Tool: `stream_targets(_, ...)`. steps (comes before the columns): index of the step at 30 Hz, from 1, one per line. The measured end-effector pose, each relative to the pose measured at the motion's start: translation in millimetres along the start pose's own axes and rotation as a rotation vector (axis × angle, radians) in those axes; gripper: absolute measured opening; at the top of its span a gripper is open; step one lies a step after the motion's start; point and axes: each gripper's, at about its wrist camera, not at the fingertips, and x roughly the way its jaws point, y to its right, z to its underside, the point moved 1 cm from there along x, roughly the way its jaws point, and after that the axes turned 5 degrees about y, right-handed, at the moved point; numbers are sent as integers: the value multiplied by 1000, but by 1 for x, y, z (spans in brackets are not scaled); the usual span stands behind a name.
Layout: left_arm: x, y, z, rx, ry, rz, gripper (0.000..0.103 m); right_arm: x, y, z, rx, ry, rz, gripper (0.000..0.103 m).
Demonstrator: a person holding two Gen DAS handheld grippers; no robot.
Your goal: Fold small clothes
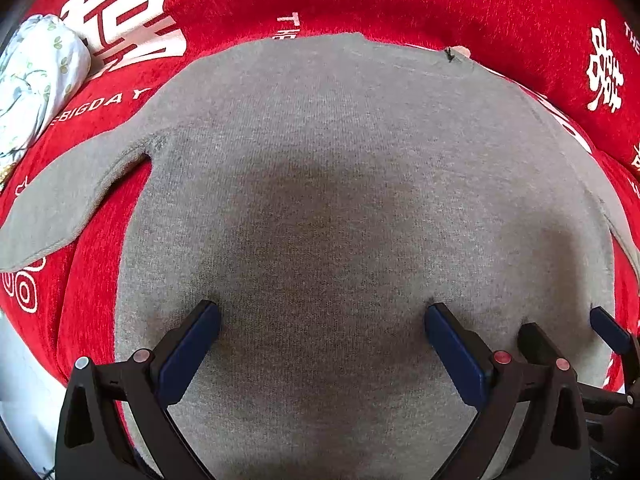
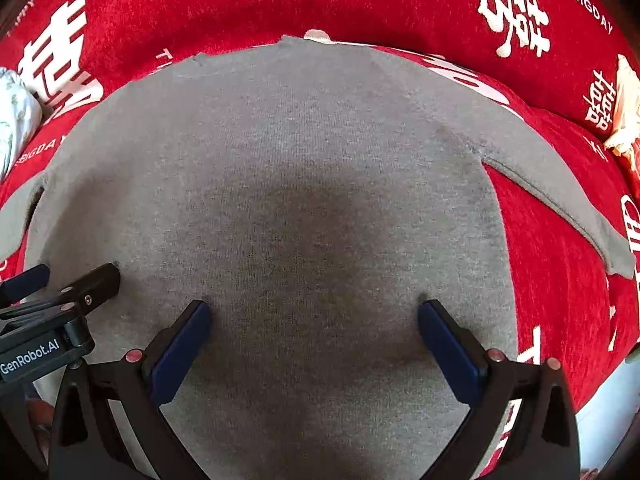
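- The red cover with white lettering filled both views — a plush, faintly grippy-looking surface over something soft, rising at the far side like a cushion back; little of the room showed beyond it.
- The grey knit top lay flat on that cover, spread wide, its two sleeves angling out to either side and its neck edge at the far side.
- Both tools stood over the near part of the top: the left gripper with its jaws wide apart and tips pressing lightly into the knit, the right gripper likewise spread, holding nothing.
- To fold well, I judged each should pinch a near corner of the hem — both layers — and carry it evenly toward the neck, keeping the sides level so the knit did not skew.
- A pale floral bundle sat at the far left; a cream crumpled item at the far right.
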Motion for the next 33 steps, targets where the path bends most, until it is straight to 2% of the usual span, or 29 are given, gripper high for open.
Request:
stream_targets(6, -1, 1, 2, 7, 15, -6, 103, -3, -2, 2, -40, 51, -11, 103)
stream_targets(12, -3, 3, 2, 11, 23, -11, 103, -5, 0, -3, -36, 20, -41, 103)
stream_targets(15, -5, 1, -3, -1, -12, -15, 103, -12, 10, -6, 1, 47, -58, 103)
stream_targets(20, -20, -1, -7, -17, 49, -53, 103, -23, 33, -17, 62, 81, -56, 103)
stream_targets(33, -32, 28, -17, 29, 73, -71, 103, -37, 72, -31, 119, 127, -75, 103)
